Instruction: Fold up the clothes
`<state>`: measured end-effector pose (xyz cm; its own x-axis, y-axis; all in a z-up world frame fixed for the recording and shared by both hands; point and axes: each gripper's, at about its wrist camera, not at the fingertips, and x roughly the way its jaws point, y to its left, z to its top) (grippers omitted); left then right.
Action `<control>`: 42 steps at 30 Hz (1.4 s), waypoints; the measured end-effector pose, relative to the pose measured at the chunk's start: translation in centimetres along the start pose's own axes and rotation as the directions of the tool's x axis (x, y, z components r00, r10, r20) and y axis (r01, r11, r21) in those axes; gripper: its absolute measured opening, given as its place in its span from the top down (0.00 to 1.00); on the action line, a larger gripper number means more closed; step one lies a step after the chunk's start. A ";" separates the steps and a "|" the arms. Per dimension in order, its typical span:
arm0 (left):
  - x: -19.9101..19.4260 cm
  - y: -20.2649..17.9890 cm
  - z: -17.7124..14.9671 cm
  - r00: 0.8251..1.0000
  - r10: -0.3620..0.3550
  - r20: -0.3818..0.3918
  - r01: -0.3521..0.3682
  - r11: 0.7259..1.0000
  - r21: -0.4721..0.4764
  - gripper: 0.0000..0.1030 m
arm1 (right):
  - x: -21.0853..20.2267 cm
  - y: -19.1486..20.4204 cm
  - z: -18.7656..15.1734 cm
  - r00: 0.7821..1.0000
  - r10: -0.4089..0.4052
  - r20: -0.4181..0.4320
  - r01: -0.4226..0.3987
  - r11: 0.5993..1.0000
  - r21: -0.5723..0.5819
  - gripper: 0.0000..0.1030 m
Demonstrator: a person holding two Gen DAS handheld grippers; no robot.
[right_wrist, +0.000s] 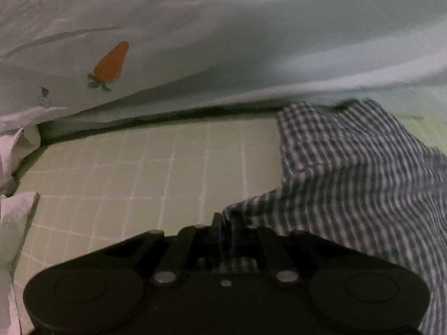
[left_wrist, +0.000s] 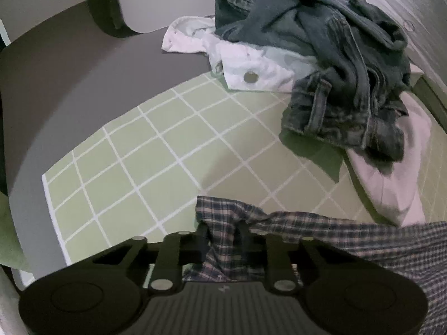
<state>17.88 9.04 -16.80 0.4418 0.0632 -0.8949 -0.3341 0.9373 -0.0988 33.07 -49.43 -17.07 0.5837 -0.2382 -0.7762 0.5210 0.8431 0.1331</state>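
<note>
A dark blue and white plaid garment (left_wrist: 321,240) stretches from my left gripper (left_wrist: 223,234) off to the right above a green gridded mat (left_wrist: 145,156). The left jaws are shut on a bunched corner of it. In the right wrist view the same plaid garment (right_wrist: 357,173) rises to the right, blurred. My right gripper (right_wrist: 227,223) is shut on its edge, with cloth tucked between the fingers. Both held edges hang a little above the mat (right_wrist: 145,173).
A heap of grey-green jeans (left_wrist: 329,64) lies over a white garment (left_wrist: 251,67) and a pale pink one (left_wrist: 396,178) at the mat's far right. Pale bedding with a carrot print (right_wrist: 110,64) lies beyond the mat. Pink-white cloth (right_wrist: 14,217) sits at the left edge.
</note>
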 end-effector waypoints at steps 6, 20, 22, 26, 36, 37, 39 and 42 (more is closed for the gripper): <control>0.7 -0.4 1.1 1.000 -0.002 0.011 0.002 1.000 -0.022 0.88 | 1.3 -0.3 1.8 0.999 0.030 0.017 -0.029 0.999 -0.021 0.95; -1.6 -1.1 0.7 0.997 -0.043 0.058 0.042 0.999 0.017 0.91 | -11.1 -5.6 -7.3 0.995 0.038 0.092 -0.038 0.999 -0.005 0.01; -2.7 -1.5 0.4 0.994 -0.082 0.074 0.079 0.996 0.042 0.92 | -13.3 -7.1 -10.5 0.997 0.006 0.072 -0.007 1.000 0.006 0.00; -5.4 -3.6 -0.7 0.971 -0.221 0.093 0.211 0.971 0.111 0.94 | -17.1 -9.4 -17.0 0.998 -0.058 -0.001 0.058 0.998 0.028 0.00; -11.8 -15.4 -4.2 0.737 -0.673 -0.072 0.646 0.668 0.370 0.93 | -21.5 -13.1 -21.4 0.995 -0.095 0.007 0.092 0.975 0.201 0.00; -12.2 -16.0 -4.5 0.708 -0.700 -0.094 0.676 0.633 0.377 0.88 | -21.8 -13.2 -21.2 0.995 -0.098 0.024 0.091 0.975 0.203 0.00; -12.9 -16.9 -5.3 0.678 -0.726 -0.116 0.703 0.595 0.389 0.56 | -22.5 -13.2 -21.0 0.994 -0.093 0.055 0.080 0.976 0.204 0.00; -13.5 -16.9 -6.0 0.720 -0.691 -0.060 0.642 0.631 0.436 0.10 | -22.4 -12.6 -20.6 0.994 -0.077 0.073 0.062 0.979 0.193 0.00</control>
<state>12.59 -9.68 -5.65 0.4989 -0.6228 -0.6027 0.4355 0.7814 -0.4469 0.62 -44.79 -14.07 0.5859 -0.3370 -0.7370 0.6665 0.7177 0.2017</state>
